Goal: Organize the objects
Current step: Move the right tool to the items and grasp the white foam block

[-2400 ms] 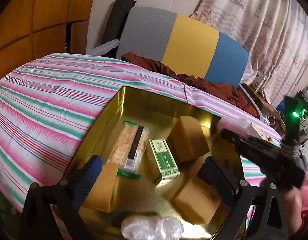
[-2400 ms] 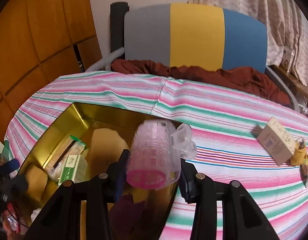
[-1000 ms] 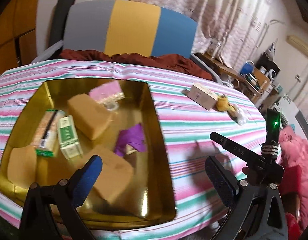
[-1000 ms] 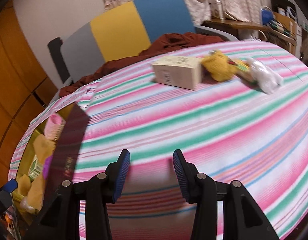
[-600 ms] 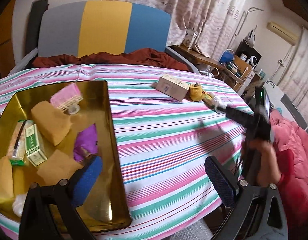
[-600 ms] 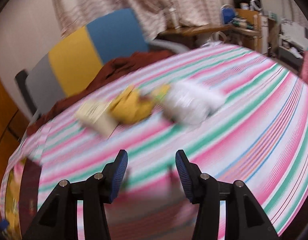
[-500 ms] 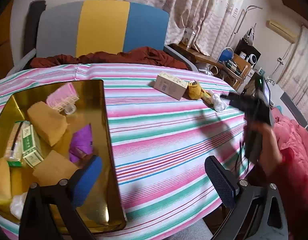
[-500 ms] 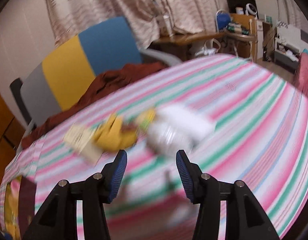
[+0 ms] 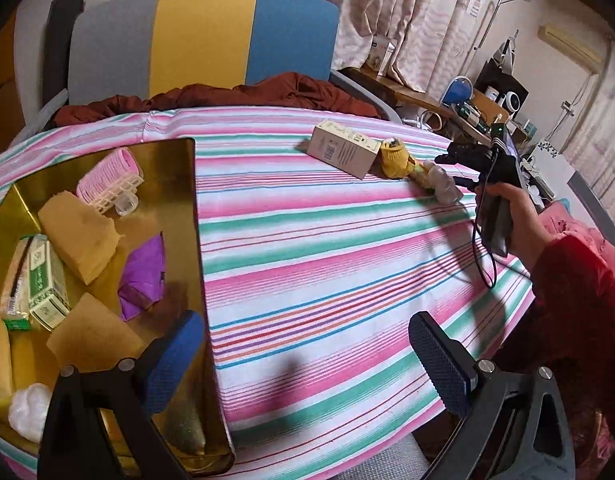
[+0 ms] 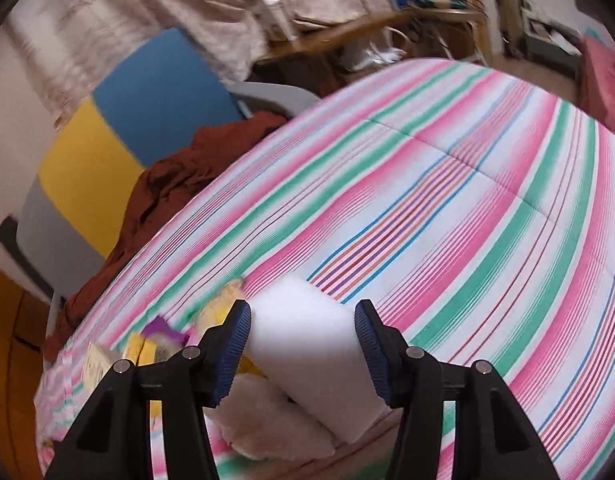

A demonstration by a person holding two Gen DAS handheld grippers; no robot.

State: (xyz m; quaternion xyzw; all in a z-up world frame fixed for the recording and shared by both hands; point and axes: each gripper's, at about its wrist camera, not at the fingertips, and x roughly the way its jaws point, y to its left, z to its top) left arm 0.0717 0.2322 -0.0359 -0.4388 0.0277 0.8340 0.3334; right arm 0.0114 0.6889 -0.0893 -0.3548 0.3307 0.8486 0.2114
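The striped tablecloth (image 9: 327, 248) covered the whole table, and the gold tray (image 9: 183, 160) lay on its left part, already holding a pink roller (image 9: 107, 178), brown blocks, a green box (image 9: 43, 280) and a purple wrapper (image 9: 145, 268). The next thing to collect, a soft white bundle (image 10: 307, 336), lay well apart from the tray near the far right edge, just beside a yellow toy (image 9: 395, 158) and a cardboard box (image 9: 343, 148). The right gripper (image 10: 303, 344) had its jaws opening around this bundle, which sat between the pads and seemed to touch the left one, not yet pressed. To do it well, I think the jaws should be centred on the bundle alone and closed gently, because it looks soft. The yellow toy, touching it, could be dragged along. The left gripper (image 9: 307, 352) hung wide apart and empty over the tray's near corner.
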